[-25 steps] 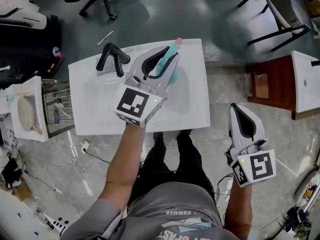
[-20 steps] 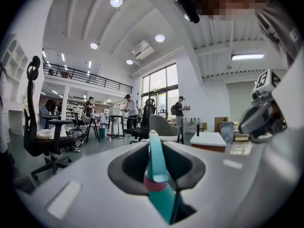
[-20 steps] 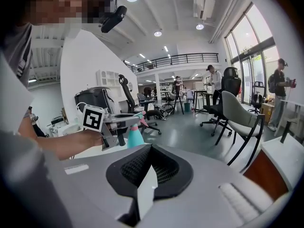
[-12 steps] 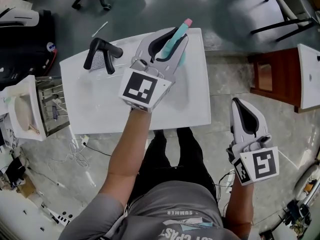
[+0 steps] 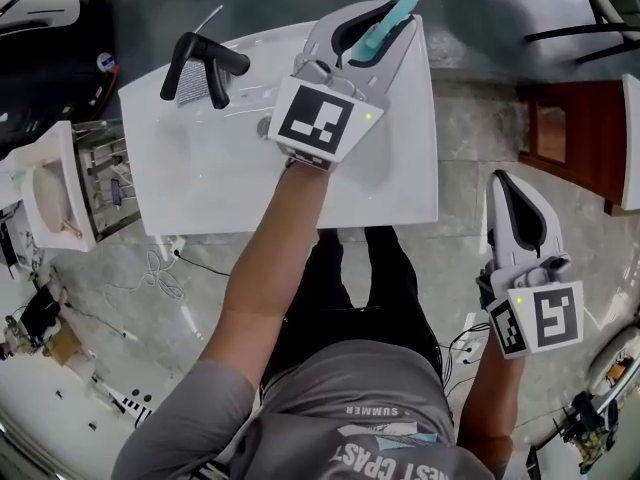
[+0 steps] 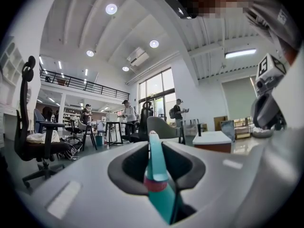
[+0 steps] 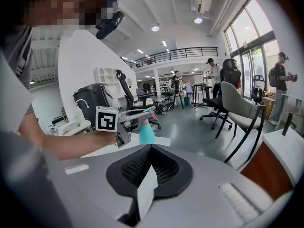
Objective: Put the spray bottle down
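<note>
A teal spray bottle point(image 5: 378, 34) with a pink tip is clamped by its neck between the jaws of my left gripper point(image 5: 398, 13), above the far right corner of the white basin top point(image 5: 200, 158). In the left gripper view the teal nozzle and its pink ring point(image 6: 159, 194) stand pinched between the jaws of that gripper point(image 6: 154, 144). From the right gripper view the bottle's body point(image 7: 146, 133) hangs under the left gripper point(image 7: 137, 115), close above the top. My right gripper point(image 5: 503, 180) is off the table at the lower right, its jaws point(image 7: 151, 148) together with nothing held.
A black faucet point(image 5: 205, 63) stands at the far left of the basin top. Left of the top are a wire rack point(image 5: 105, 188) and a small white basin point(image 5: 45, 213). A brown cabinet point(image 5: 570, 138) stands to the right. Office chairs and people are farther off.
My left gripper has carried the bottle from over the middle of the top toward its far right corner and lower. The right gripper has sunk a little beside the table.
</note>
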Motion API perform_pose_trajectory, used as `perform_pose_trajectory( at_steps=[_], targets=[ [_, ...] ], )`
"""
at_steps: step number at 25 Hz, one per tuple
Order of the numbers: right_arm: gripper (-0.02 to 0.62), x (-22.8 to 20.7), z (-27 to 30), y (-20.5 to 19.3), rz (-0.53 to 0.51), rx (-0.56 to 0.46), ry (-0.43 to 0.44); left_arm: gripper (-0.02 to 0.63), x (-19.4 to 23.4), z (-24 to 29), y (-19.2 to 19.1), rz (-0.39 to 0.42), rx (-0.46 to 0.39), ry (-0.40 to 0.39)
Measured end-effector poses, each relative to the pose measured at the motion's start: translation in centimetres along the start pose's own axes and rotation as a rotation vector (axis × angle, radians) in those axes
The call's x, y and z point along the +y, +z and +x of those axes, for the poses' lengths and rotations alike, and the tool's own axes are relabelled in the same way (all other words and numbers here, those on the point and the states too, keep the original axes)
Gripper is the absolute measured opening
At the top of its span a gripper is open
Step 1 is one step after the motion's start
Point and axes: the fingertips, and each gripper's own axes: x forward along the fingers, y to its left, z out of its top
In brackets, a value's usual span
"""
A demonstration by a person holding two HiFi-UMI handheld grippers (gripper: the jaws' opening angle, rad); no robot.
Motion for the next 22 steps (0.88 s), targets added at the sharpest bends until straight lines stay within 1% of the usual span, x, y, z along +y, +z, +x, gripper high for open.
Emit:
perform_pose_trajectory(
  at_steps=[4, 7, 10, 14, 18, 22],
  targets=[
    [0.002, 0.1, 0.4, -0.8, 0.001, 0.009, 0.003, 0.080, 0.0, 0.5, -0.9, 0.026, -0.020, -0.015],
    [0.002, 0.3, 0.6, -1.3, 0.001, 0.014, 0.003, 0.081, -0.2, 0.9, -1.2, 0.028, -0.048, -0.019],
    [0.002, 0.5, 0.7, -1.5, 0.002, 0.018, 0.004, 0.081, -0.3, 1.3, -1.8, 0.044, -0.050, -0.021],
    [0.002, 0.6, 1.1, -1.6, 0.003, 0.022, 0.002, 0.083, -0.1, 1.6, -2.2, 0.037, -0.079, -0.031],
    [0.002, 0.8, 1.3, -1.5, 0.004, 0.026, -0.001, 0.089, 0.2, 1.5, -2.3, 0.049, -0.072, -0.035],
    [0.002, 1.2, 1.4, -1.0, 0.001, 0.021, 0.000, 0.092, 0.1, 1.1, -2.2, 0.066, -0.051, -0.062]
  ],
)
